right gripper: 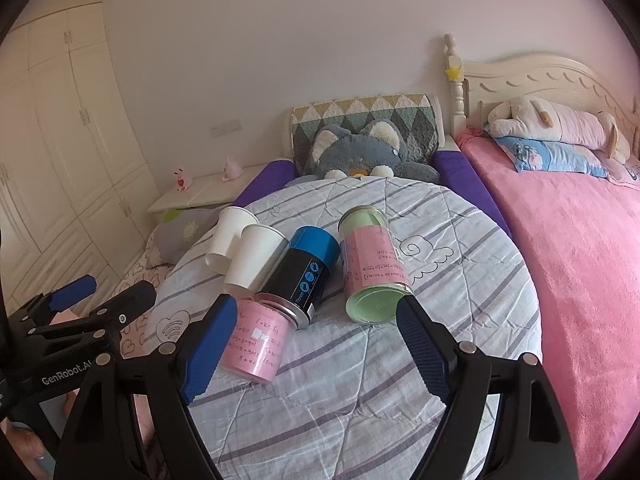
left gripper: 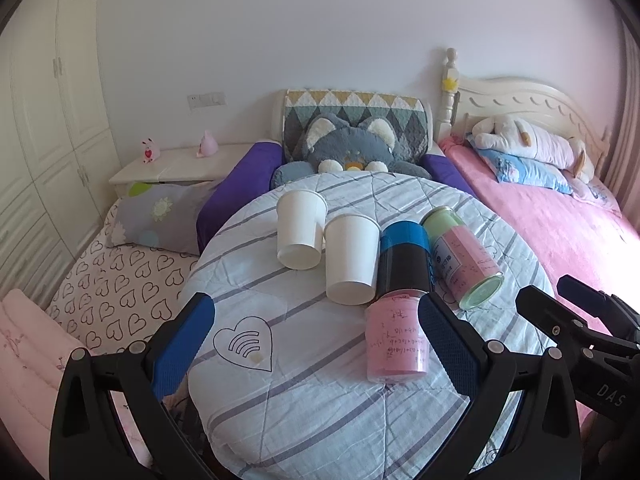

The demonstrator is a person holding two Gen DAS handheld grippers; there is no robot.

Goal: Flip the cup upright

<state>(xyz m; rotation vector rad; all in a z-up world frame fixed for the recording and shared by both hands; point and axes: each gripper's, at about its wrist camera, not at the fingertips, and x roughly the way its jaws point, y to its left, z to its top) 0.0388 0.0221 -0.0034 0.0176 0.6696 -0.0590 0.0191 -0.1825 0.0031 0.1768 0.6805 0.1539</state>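
Two white paper cups [left gripper: 301, 234] [left gripper: 351, 261] stand upside down side by side on a round striped cloth-covered table [left gripper: 300, 400]; they also show in the right wrist view [right gripper: 228, 240] [right gripper: 256, 258]. Beside them lie a blue-and-black can [left gripper: 405, 260], a green-and-pink jar [left gripper: 464, 258] and a pink cup [left gripper: 397, 340], all on their sides. My left gripper [left gripper: 316, 320] is open and empty, short of the cups. My right gripper [right gripper: 316, 320] is open and empty, near the pink cup [right gripper: 258, 344] and jar [right gripper: 374, 270].
A grey cat plush [left gripper: 352, 148] sits behind the table. A pink bed [left gripper: 560, 216] lies to the right, a heart-print bed [left gripper: 120, 280] and grey pillow [left gripper: 160, 210] to the left. A white nightstand [left gripper: 180, 164] and wardrobe [left gripper: 52, 120] stand far left.
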